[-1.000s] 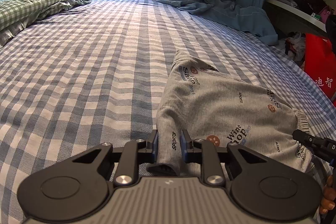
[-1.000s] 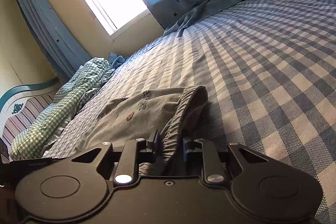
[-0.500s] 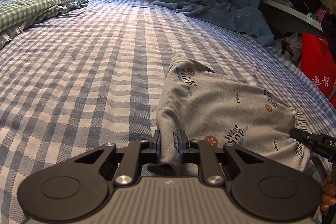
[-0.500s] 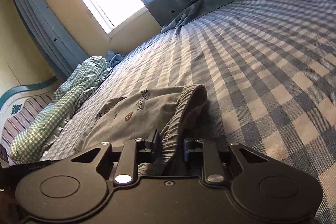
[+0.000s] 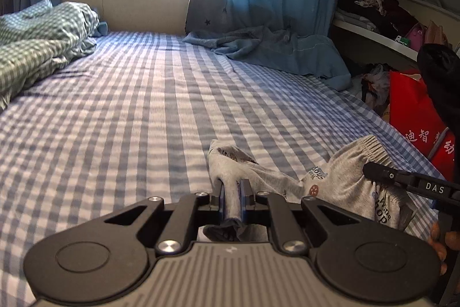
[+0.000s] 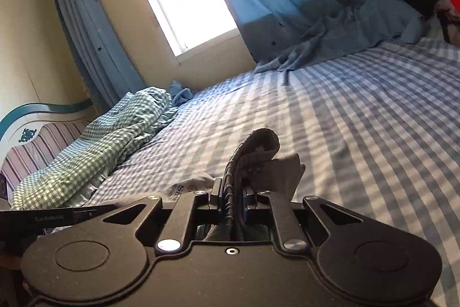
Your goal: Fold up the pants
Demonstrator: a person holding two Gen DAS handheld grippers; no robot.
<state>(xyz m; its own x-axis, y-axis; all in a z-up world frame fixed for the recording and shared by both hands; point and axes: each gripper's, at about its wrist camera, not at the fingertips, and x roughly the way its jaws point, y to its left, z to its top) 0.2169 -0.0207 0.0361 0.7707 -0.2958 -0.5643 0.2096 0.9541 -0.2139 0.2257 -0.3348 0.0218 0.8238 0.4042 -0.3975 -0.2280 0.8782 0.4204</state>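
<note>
The grey printed pants (image 5: pixel 339 180) hang bunched between my two grippers, lifted off the blue checked bed (image 5: pixel 143 117). My left gripper (image 5: pixel 232 192) is shut on the leg end of the pants. My right gripper (image 6: pixel 233 197) is shut on the elastic waistband (image 6: pixel 258 146), which stands up above its fingers. The right gripper's arm (image 5: pixel 411 183) shows at the right of the left wrist view, by the waistband (image 5: pixel 365 148). The left gripper's arm (image 6: pixel 57 217) shows at the left of the right wrist view.
A green checked duvet (image 5: pixel 37 48) lies bunched at the bed's far left. A blue curtain's hem (image 5: pixel 273 48) rests on the far right of the bed. Shelves with clothes (image 5: pixel 382 13) and a red bag (image 5: pixel 414 117) stand beyond the right edge.
Both grippers have lifted the pants off the bed and the cloth has bunched up between them. The views have tilted up toward the window.
</note>
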